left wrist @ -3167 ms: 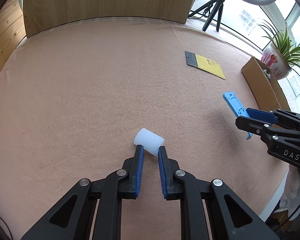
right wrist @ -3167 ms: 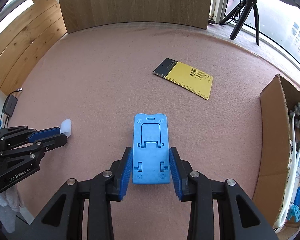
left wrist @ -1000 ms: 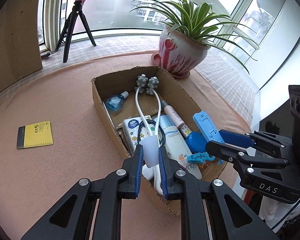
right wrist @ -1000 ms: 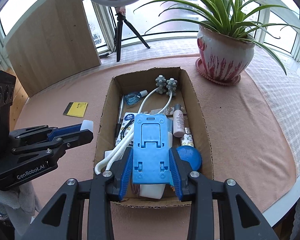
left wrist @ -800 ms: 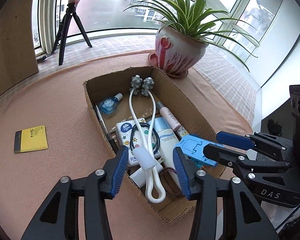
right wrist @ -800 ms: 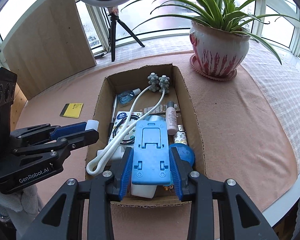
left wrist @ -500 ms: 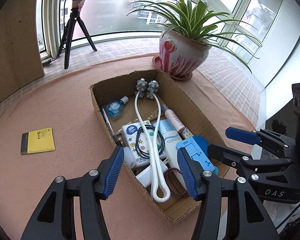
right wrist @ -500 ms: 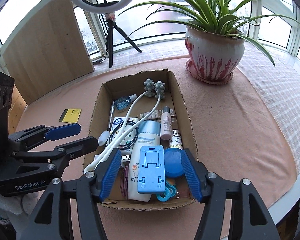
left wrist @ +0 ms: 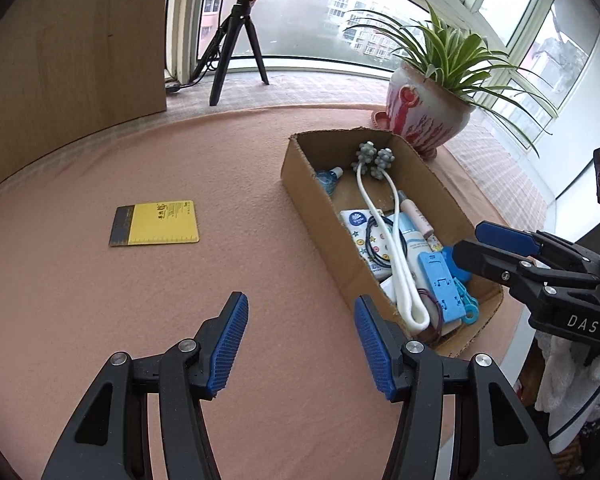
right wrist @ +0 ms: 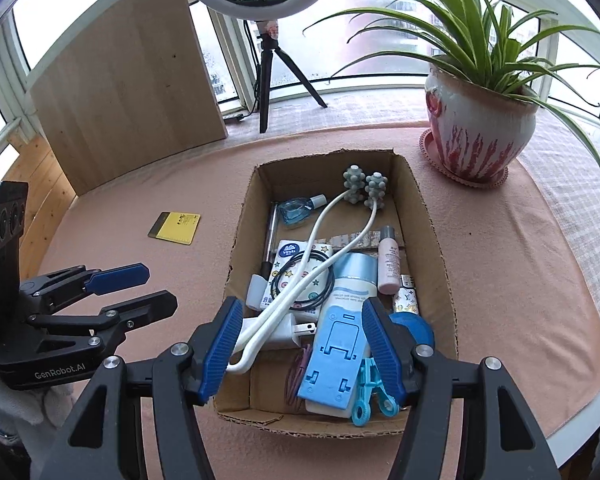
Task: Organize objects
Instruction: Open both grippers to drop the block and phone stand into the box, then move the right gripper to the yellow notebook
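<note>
A cardboard box (right wrist: 432,232) on the pink cloth holds several toiletries. The blue folding stand (right wrist: 332,356) lies on a white tube at the box's near end, and the small white cap (right wrist: 256,290) stands by the left wall. My right gripper (right wrist: 302,312) hangs open just above the stand, with its pads clear of it. My left gripper (left wrist: 300,308) is open and empty over bare cloth, left of the box (left wrist: 316,216). A yellow notebook (left wrist: 156,224) lies flat ahead of it. In the left wrist view the stand (left wrist: 440,284) shows beside the right gripper (left wrist: 468,240).
A potted spider plant (right wrist: 480,136) stands beyond the box's far right corner. A ring-light tripod (right wrist: 268,80) and a wooden board (right wrist: 128,92) stand at the back. The table edge runs close to the box's right and near sides. The left gripper (right wrist: 160,286) is left of the box.
Both grippers opened over the box; the white cap and the blue stand now lie inside. The left gripper has since swung left, off the box and over the cloth.
</note>
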A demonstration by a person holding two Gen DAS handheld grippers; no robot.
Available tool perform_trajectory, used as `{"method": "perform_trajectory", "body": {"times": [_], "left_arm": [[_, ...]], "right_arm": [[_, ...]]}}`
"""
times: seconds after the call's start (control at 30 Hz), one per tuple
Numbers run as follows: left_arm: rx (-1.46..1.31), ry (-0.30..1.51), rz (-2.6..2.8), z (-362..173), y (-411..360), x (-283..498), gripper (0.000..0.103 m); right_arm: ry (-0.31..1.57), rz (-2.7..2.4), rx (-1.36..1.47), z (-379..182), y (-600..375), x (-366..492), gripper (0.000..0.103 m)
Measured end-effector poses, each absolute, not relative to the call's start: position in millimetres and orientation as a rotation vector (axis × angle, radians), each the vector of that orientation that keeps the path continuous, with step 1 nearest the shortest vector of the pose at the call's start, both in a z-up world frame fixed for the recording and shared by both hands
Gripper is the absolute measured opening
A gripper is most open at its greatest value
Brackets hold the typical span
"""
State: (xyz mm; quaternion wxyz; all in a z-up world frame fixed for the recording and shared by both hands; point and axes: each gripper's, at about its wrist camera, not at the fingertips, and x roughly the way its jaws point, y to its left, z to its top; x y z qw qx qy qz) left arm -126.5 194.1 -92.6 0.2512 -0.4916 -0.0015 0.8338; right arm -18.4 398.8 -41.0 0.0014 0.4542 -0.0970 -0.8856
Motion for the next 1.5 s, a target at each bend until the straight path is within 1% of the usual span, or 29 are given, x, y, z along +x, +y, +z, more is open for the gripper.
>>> {"method": "perform_trajectory", "body": {"times": [0.23, 0.33, 0.47, 0.63, 0.73, 0.9, 1.07, 1.3, 1.5], "left_arm": [[-1.404, -0.083, 2.363, -97.4, 121.4, -111.2, 0.059], [-1.427, -0.128, 2.393, -98.4, 94.7, -103.5, 0.059], [-1.456, -0.170, 2.432, -99.5, 64.1, -93.0, 0.059], [-1.478, -0.231, 2.489, -96.8, 25.6, -77.4, 0.059], [-1.486, -0.266, 2.532, -91.4, 0.8, -65.2, 0.059], [-1.509, -0.341, 2.604, -84.4, -42.4, -45.0, 0.059], [-1.540, -0.406, 2.660, -84.8, -78.6, -27.5, 0.059], [-1.582, -0.462, 2.681, -95.2, -102.5, -18.2, 0.059], [-1.580, -0.472, 2.679, -98.9, -101.1, -24.3, 0.059]], "right_arm": [[-0.323, -2.689, 1.365, -40.8, 364.9, -44.9, 0.058], [-0.294, -2.639, 1.365, -41.2, 345.1, -61.8, 0.058], [-0.233, -2.550, 1.400, -46.3, 315.3, -88.7, 0.058], [-0.270, -2.452, 1.449, -53.9, 291.2, -133.9, 0.058], [-0.270, -2.416, 1.479, -63.9, 278.2, -164.0, 0.058], [-0.188, -2.375, 1.564, -92.5, 256.1, -208.5, 0.058], [-0.171, -2.340, 1.635, -119.8, 240.3, -240.5, 0.058], [-0.114, -2.332, 1.677, -138.7, 228.8, -263.3, 0.058], [-0.116, -2.301, 1.700, -145.3, 231.0, -268.3, 0.058]]}}
